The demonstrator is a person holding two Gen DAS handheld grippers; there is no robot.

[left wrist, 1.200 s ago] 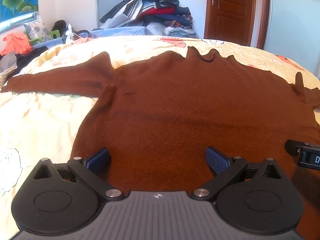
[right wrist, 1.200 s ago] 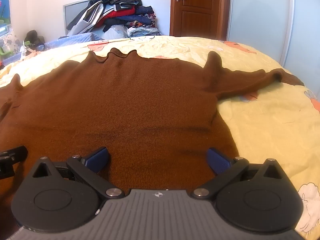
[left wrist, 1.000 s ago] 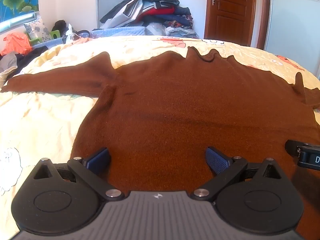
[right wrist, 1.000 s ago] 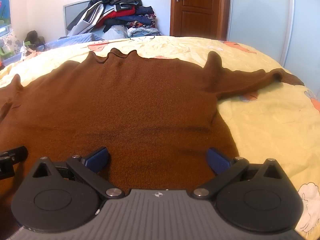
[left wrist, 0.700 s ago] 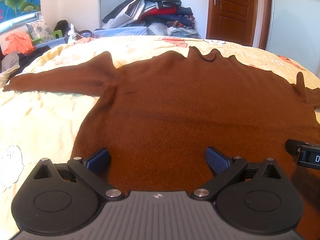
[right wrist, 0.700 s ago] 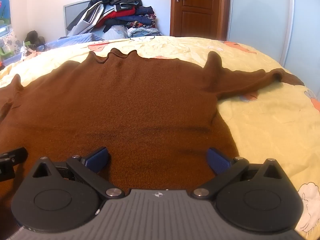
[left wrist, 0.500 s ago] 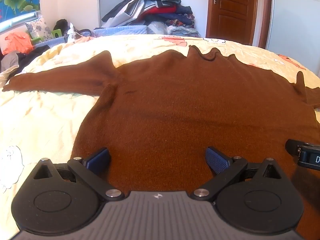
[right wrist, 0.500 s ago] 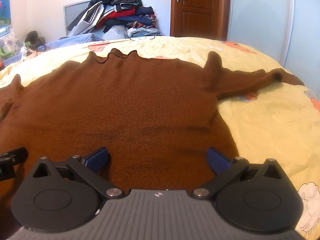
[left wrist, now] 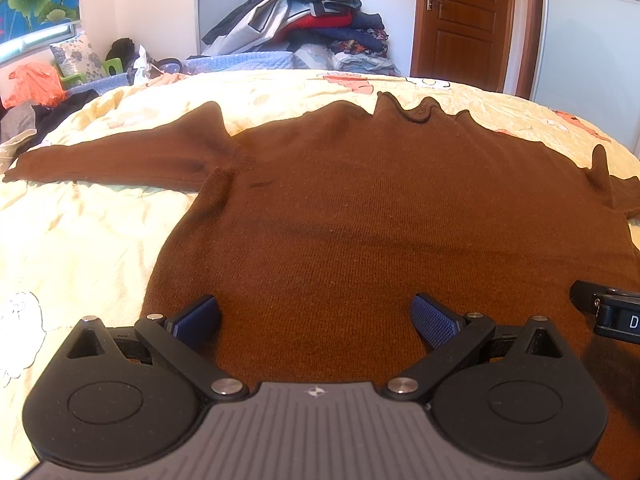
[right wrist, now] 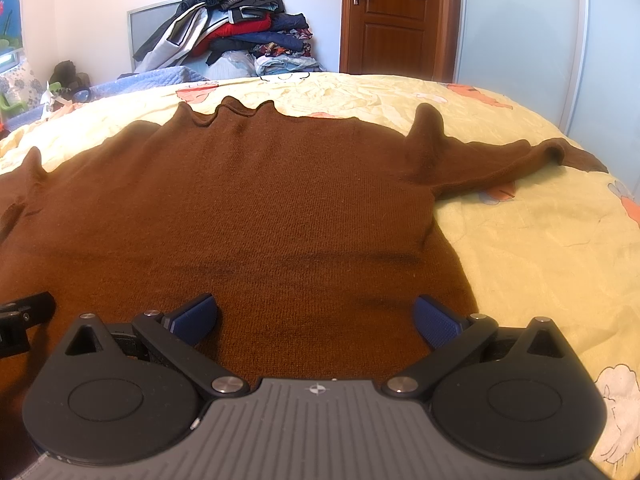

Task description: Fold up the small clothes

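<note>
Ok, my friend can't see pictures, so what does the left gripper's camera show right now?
A brown sweater lies spread flat on a yellow bedspread, one sleeve stretched out to the side. The left gripper sits open over the sweater's near hem, holding nothing. Behind the bed are a pile of clothes and a wooden door.

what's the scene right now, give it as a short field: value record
garment: brown sweater, spread flat, not yet folded
surface: yellow bedspread
collar: at the far edge, away from both cameras
left sleeve: stretched out sideways
right sleeve: stretched out sideways
left gripper: open, over the near hem, nothing held
right gripper: open, over the near hem, nothing held
background: pile of clothes by the wall, wooden door shut
</note>
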